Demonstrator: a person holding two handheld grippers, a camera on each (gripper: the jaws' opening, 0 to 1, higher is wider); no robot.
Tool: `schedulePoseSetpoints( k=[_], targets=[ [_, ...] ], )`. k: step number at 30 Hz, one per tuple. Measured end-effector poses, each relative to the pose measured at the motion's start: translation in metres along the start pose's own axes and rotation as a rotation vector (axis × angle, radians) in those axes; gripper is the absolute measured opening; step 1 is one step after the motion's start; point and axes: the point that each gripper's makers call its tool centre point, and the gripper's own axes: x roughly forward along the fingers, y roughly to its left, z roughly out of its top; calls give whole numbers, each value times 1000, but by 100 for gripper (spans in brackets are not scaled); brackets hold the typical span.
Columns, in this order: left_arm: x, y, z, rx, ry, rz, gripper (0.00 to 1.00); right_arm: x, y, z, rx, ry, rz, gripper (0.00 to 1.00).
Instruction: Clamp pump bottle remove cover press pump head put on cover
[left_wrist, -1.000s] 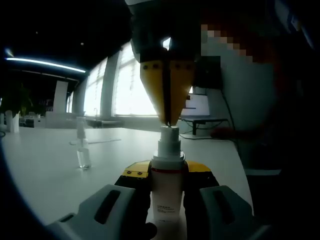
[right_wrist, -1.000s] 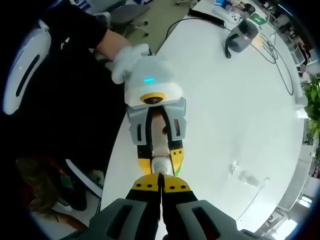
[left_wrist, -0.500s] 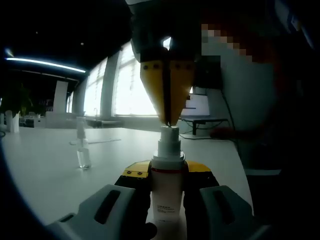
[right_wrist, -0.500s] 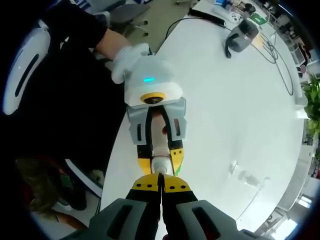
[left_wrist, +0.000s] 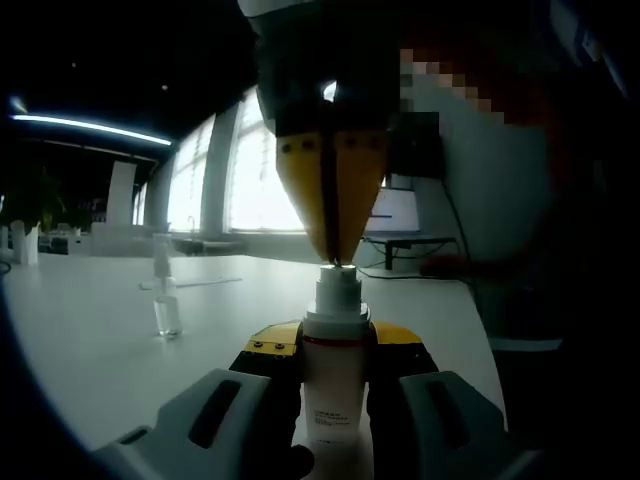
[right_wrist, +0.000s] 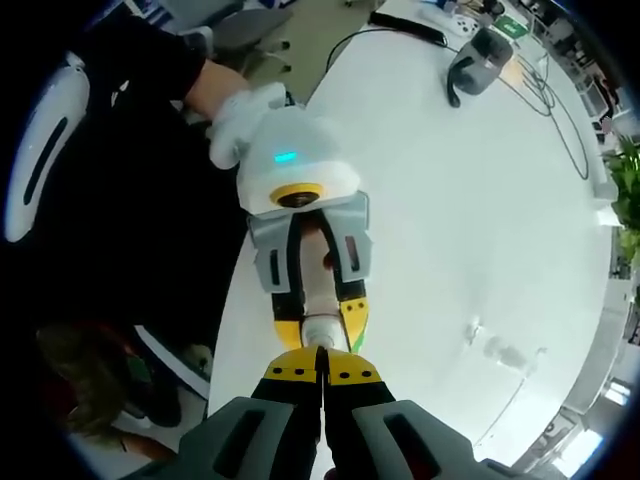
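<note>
A white pump bottle (left_wrist: 335, 390) stands upright at the table edge, and my left gripper (left_wrist: 335, 345) is shut on its body. From above, my right gripper (left_wrist: 333, 262) comes down shut, its yellow tips resting on the pump head (left_wrist: 337, 285). In the right gripper view my right gripper (right_wrist: 322, 350) points down at the bottle (right_wrist: 316, 285), which is held in the left gripper (right_wrist: 320, 325). The clear cover (left_wrist: 167, 315) stands apart on the table, also seen as a small clear cover (right_wrist: 500, 350).
The white table (right_wrist: 450, 200) spreads away from the bottle; its edge runs just beside the bottle. A dark device (right_wrist: 478, 65) with cables lies at its far end. A person's gloved hand (right_wrist: 240, 115) holds the left gripper. Bright windows (left_wrist: 260, 190) stand behind.
My right gripper's shut tips have moved down a little, and the pump head has sunk with them. The left gripper and the bottle have stayed in place.
</note>
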Motion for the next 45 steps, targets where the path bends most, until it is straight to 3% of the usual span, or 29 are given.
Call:
schedulePoseSetpoints(
  k=[3,10,25,35,40,45],
  targets=[
    [0,0,0,1,0,0,15,-2,0,-1,16,-13,-2,0],
    [0,0,1,0,0,0,15,-7,2,0,-45,-16,-24,0],
    [0,1,0,0,0,0,15,-8,1,-1,-24,-46,-40,0],
    [0,2,-1,0,0,1,15,-9,0,-1,-3,-102,-70,0],
    [0,3,-1,-2,-1,4,15,-13,1,5,15,-182,-68,0],
    [0,4,-1,-2,-1,4,15,-14,-5,4,17,-190,-85,1]
  ],
)
